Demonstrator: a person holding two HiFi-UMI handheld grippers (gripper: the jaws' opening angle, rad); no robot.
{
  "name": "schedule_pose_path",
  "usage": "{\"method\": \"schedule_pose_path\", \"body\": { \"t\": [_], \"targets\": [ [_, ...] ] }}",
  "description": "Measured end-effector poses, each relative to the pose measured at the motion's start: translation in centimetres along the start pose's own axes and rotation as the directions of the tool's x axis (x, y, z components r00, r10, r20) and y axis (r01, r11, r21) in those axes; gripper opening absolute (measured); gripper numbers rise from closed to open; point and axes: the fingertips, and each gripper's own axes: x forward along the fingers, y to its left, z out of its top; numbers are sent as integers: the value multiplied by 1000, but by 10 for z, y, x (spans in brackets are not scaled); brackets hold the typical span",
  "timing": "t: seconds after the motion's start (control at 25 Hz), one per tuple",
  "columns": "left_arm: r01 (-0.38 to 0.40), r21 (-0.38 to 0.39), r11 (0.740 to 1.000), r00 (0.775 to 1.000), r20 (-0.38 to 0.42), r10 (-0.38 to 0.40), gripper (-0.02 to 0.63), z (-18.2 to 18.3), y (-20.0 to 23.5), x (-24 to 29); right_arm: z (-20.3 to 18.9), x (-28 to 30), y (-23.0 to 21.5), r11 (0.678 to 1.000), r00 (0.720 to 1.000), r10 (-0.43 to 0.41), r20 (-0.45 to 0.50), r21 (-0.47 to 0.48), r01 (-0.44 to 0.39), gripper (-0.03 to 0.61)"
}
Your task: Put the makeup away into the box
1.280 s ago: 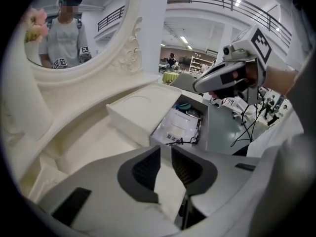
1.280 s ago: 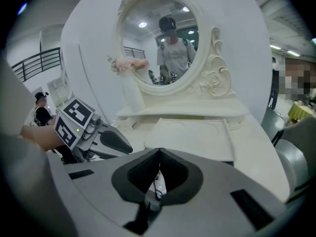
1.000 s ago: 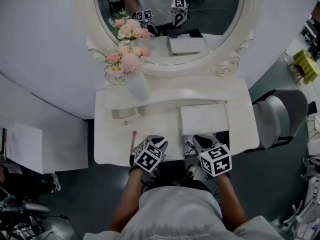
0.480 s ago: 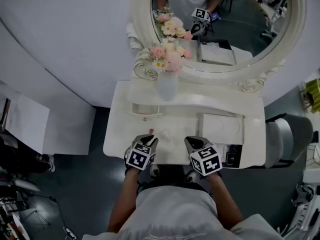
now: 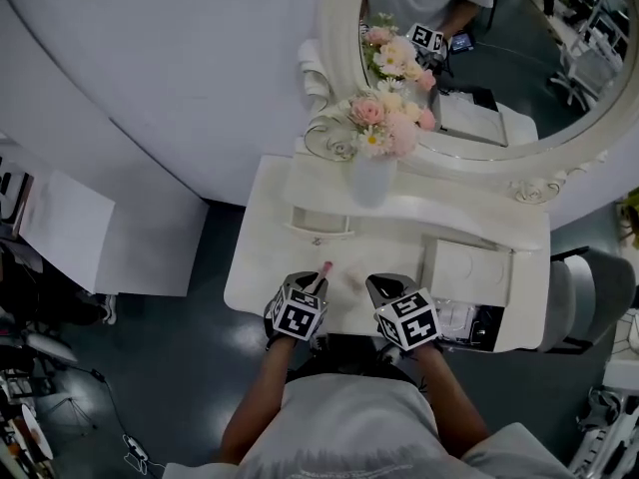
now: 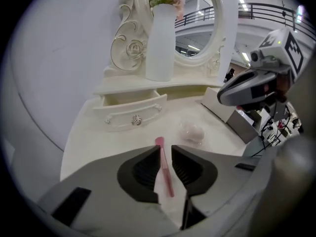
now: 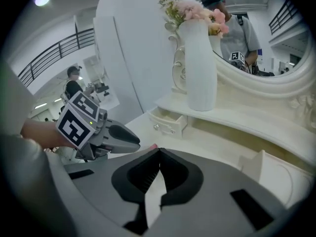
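Tabletop (image 5: pixel 265 267): cream-white, smooth, soft satin sheen, painted look. Drawer (image 6: pixel 129 110): same finish; knob (image 6: pixel 137 119) shiny, metal-like. Mirror frame (image 5: pixel 334 38): carved relief, cream, slight gloss; glass (image 5: pixel 519 68) reflective. Vase (image 6: pixel 160 43): white, smooth, matt. Flowers (image 5: pixel 384 128): pink and cream petals, soft, matt; real or fabric cannot tell. Brush (image 6: pixel 166 172): pink handle, smooth, plastic look. Sponge (image 6: pixel 191 131): pale pink, matt, soft-looking. Box (image 5: pixel 467 270): white, smooth lid. Left gripper (image 6: pixel 166 148): grey matt plastic shell; fingers (image 6: pixel 143 171) black, ribbed, rubbery matt.
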Motion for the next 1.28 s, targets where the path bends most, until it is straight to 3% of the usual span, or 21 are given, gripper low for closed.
{"method": "schedule_pose_path", "body": {
  "t": [0.28, 0.48, 0.92, 1.28],
  "targets": [
    [9, -22, 1000, 998, -59, -10, 92, -10, -2, 19, 1, 14, -1, 1000, 999, 26, -34, -10, -27, 0],
    [-29, -30, 999, 995, -93, 26, 94, -18, 5, 29, -2, 19, -6, 1000, 999, 27, -43, -6, -28, 0],
    [-59, -58, 997, 991, -124, 52, 75, -28, 5, 35, -10, 11, -15, 1000, 999, 16, -44, 3, -16, 0],
    [-70, 23, 997, 994, -83, 72, 63, -25, 1, 29, -2, -14, -21, 1000, 1000, -4, 0, 27, 5, 0]
  ]
}}
